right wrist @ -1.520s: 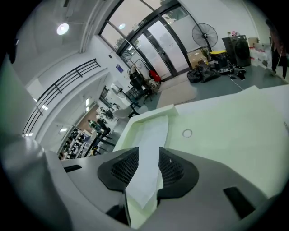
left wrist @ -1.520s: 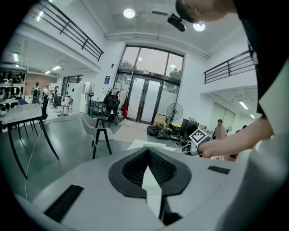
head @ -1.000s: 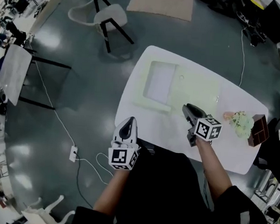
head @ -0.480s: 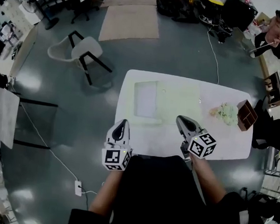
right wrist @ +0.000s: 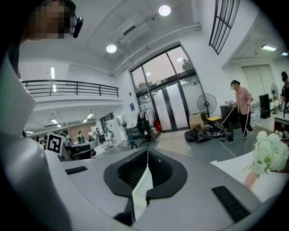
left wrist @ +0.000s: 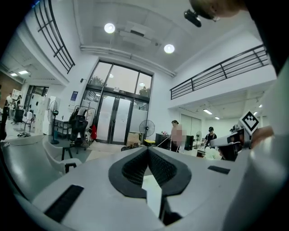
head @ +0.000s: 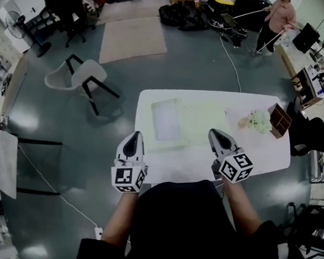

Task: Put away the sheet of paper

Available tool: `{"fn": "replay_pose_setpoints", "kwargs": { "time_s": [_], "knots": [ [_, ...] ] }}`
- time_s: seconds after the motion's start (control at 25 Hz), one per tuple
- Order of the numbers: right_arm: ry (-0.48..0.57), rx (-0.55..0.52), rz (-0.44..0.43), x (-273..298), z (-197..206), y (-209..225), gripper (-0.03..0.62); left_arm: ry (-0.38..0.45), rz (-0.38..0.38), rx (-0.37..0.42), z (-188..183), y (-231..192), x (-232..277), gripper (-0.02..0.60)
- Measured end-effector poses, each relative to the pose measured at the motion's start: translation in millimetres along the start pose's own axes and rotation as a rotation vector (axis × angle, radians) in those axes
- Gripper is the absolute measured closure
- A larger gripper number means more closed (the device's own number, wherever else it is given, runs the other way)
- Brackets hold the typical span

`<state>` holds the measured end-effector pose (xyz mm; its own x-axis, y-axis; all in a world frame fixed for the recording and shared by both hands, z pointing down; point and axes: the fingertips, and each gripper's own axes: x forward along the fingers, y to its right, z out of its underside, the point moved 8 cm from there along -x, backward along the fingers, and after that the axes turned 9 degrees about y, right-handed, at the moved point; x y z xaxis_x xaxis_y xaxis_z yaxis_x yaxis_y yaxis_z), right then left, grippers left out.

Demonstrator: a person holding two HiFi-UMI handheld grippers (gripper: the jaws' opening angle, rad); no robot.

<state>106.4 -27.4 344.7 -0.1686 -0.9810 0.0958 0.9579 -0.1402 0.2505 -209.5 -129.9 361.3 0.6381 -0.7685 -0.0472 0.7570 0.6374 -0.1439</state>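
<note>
Head view looks steeply down on 2 hand-held grippers held side by side at the near edge of a white bench (head: pixel 188 162), well apart from each other and both pointing away from the person. The left hand-held gripper (head: pixel 132 141) sits by the bench's near left corner. In the left gripper view its ribbed black pads (left wrist: pixel 134 168) meet at the tip, so the jaws are together with nothing between them. The right hand-held gripper (head: pixel 218 137) is over the bench. In the right gripper view its pads (right wrist: pixel 161 167) also touch along 1 line, closed and empty.

Beyond both, the sheet of paper (head: pixel 165 119) lies flat on the bench. It rests on the left part of a pale green cover (head: pixel 206 121), seemingly an open folder, and is apart from either hand-held gripper. Toward the bench's right end a bunch of white flowers (head: pixel 258 120) lies just beside a brown box (head: pixel 279 120). The flowers also show at the right edge of the right gripper view.

Past the bench, on the grey floor (head: pixel 172 66), a white chair (head: pixel 80 75) with black legs stands to the left. A beige rug (head: pixel 132 38) lies farther back, with black bags (head: pixel 184 16) behind it. At the far right a person in a pink top (head: pixel 279 14) holds a long stick.
</note>
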Motion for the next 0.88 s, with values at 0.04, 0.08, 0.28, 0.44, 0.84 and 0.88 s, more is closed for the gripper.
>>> {"fn": "replay_pose_setpoints", "kwargs": {
  "time_s": [0.04,0.08,0.28,0.44,0.84,0.88],
  "knots": [
    [0.007,-0.002,0.008,-0.8,-0.1,-1.6,0.589,0.004,0.005,0.001,-0.4,-2.5,-0.4,0.578],
    [0.011,-0.002,0.015,-1.5,0.7,-3.3,0.589,0.005,0.011,0.000,0.1,-4.5,-1.8,0.578],
    [0.013,-0.021,0.055,-4.1,5.1,-12.7,0.589,-0.008,0.027,-0.019,9.7,-12.1,-13.5,0.578],
    [0.009,-0.060,0.085,-5.1,5.3,-14.6,0.594,-0.019,0.027,-0.019,14.2,-15.9,-17.0,0.578],
    [-0.023,-0.090,0.100,-0.4,11.4,-22.0,0.594,-0.046,0.013,0.000,19.0,-32.9,-28.5,0.578],
    [-0.029,-0.092,0.097,0.6,12.8,-22.1,0.594,-0.048,0.008,-0.001,20.4,-34.5,-30.5,0.578]
  ]
}}
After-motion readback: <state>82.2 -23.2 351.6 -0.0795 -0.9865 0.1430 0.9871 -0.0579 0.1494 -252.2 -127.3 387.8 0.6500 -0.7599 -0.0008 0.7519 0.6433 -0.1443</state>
